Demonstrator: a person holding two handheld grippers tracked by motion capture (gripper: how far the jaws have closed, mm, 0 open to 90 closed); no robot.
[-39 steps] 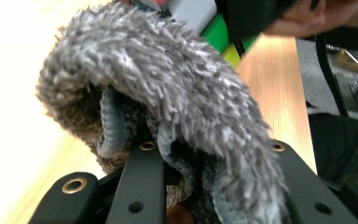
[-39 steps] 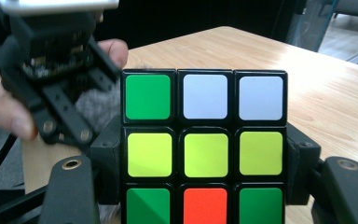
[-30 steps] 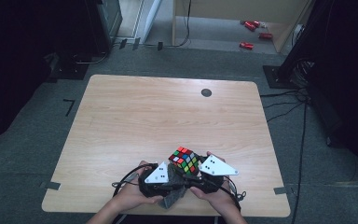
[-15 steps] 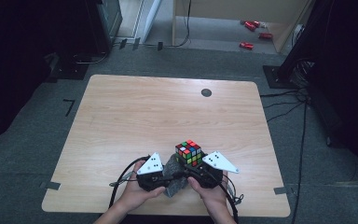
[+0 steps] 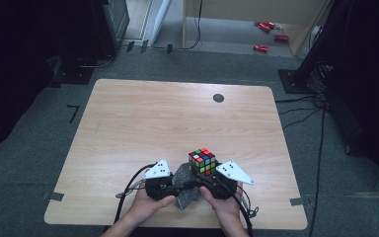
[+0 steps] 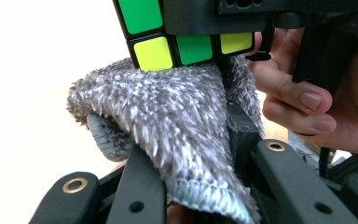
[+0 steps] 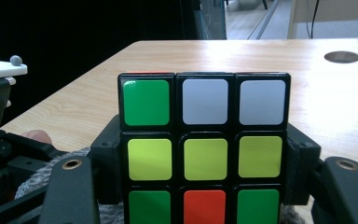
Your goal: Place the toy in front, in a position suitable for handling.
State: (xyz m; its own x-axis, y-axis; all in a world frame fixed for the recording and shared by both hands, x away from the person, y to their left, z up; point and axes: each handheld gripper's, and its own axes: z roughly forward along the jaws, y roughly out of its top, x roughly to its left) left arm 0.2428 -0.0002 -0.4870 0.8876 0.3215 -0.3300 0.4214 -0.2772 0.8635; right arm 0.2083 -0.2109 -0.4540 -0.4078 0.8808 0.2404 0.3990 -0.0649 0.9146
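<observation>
Cube (image 5: 202,161) near table (image 5: 128,118) front edge; far half open.

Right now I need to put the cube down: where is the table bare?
Bare wood runs from the table far edge and its grommet hole down toward the cube. The near edge is crowded: both grippers, hands and grey cloth.

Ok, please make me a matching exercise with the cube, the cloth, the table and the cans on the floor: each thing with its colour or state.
1. puzzle cube
2. cloth
3. table
4. cans

a. light wood
b. grey and fluffy
c. red, on the floor
d. clamped between the right gripper jaws

Pairs: 1-d, 2-b, 3-a, 4-c
</observation>
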